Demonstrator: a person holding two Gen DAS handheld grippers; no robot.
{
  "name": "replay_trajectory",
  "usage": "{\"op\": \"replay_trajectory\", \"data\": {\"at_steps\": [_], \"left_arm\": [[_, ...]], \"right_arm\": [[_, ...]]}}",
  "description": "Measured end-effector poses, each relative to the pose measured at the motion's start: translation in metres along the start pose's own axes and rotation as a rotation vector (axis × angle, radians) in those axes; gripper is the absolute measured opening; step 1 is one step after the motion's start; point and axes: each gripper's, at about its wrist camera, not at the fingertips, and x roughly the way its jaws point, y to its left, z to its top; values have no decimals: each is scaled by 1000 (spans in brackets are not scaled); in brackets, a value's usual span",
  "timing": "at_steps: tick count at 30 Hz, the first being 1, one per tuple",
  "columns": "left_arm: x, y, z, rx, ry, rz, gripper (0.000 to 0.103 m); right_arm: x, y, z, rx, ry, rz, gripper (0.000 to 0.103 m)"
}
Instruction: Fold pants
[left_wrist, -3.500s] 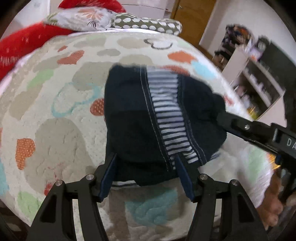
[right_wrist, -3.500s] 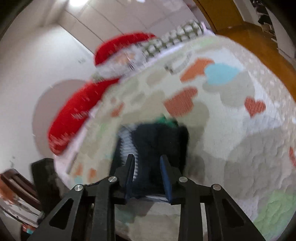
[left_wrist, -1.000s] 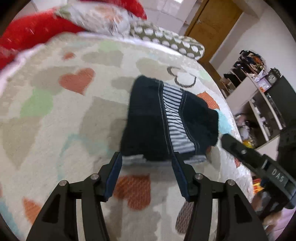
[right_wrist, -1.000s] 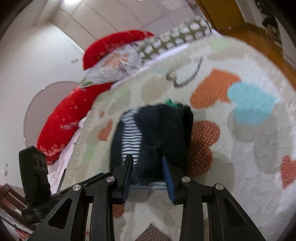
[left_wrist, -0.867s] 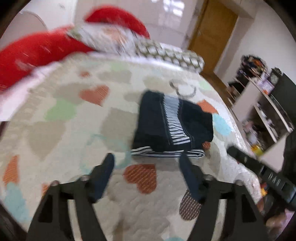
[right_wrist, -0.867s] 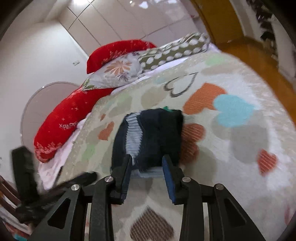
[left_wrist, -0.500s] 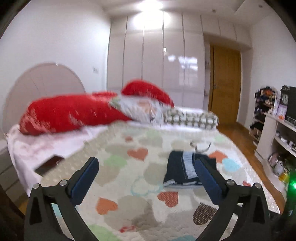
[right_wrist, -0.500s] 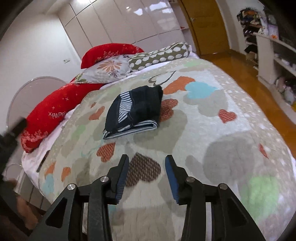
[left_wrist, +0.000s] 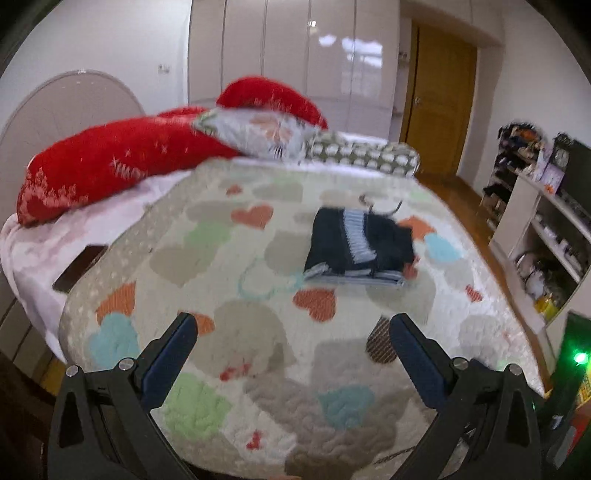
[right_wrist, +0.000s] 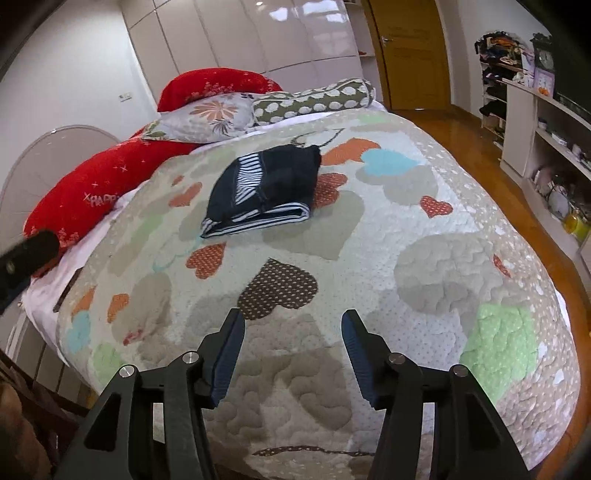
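Note:
The pants (left_wrist: 360, 245) (right_wrist: 266, 188) lie folded into a dark navy bundle with a white-striped band, flat on the heart-patterned quilt (left_wrist: 236, 332) (right_wrist: 424, 266) in the middle of the bed. My left gripper (left_wrist: 291, 332) stands wide open near the bed's front edge, well short of the pants, with nothing between its fingers. My right gripper (right_wrist: 291, 325) also hangs back over the near part of the quilt; its jaws are opening and hold nothing. A dark piece of the left gripper (right_wrist: 26, 258) shows at the right wrist view's left edge.
Red pillows (left_wrist: 110, 162) (right_wrist: 110, 177), a floral pillow (right_wrist: 207, 114) and a dotted bolster (right_wrist: 314, 98) line the head of the bed. White shelves (left_wrist: 546, 236) (right_wrist: 546, 133) with clutter stand on the right, past a strip of wooden floor. A wooden door (left_wrist: 439, 96) is behind.
Both grippers let go of the folded pants and drew back toward the bed's near edge. Their jaws spread wider, and the pants stay lying on the quilt.

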Motion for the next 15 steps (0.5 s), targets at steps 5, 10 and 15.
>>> {"op": "replay_trajectory", "data": {"at_steps": [5, 10, 15], "left_arm": [[9, -5, -12, 18, 56, 5, 103], [8, -12, -15, 54, 54, 8, 103], [10, -14, -15, 58, 67, 1, 103]], "right_arm": [[1, -3, 0, 5, -5, -44, 61], [0, 3, -1, -23, -9, -50, 63], [0, 5, -1, -31, -10, -53, 64]]}}
